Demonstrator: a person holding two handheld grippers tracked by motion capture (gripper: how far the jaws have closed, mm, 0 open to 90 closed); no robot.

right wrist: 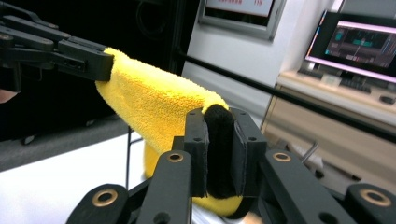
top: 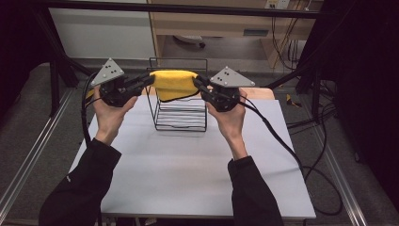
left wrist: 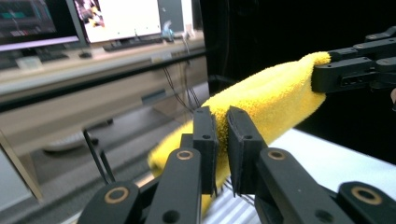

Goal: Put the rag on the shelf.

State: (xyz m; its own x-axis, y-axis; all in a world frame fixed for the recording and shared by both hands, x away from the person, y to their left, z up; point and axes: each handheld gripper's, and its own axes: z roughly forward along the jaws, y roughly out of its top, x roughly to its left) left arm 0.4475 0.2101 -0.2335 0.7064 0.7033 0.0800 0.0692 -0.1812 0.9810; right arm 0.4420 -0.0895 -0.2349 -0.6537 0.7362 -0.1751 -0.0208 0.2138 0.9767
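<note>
A yellow towel point(top: 174, 84) hangs stretched between my two grippers, just above a black wire rack point(top: 181, 113) at the back of the white table point(top: 188, 169). My left gripper point(top: 149, 80) is shut on the towel's left end, and its jaws point(left wrist: 220, 116) pinch the yellow cloth point(left wrist: 271, 98). My right gripper point(top: 197, 82) is shut on the right end, where a dark edge of the towel point(right wrist: 149, 102) sits between its jaws point(right wrist: 218, 116). Each gripper view shows the other gripper holding the far end. The towel sags slightly in the middle over the rack's top.
The rack's wires point(left wrist: 98, 158) stand just under the towel. Black cables point(top: 282, 141) trail off the table's right side onto the floor. A dark metal frame bar point(top: 188, 8) crosses overhead at the back. A desk with monitors point(right wrist: 359, 44) stands beyond.
</note>
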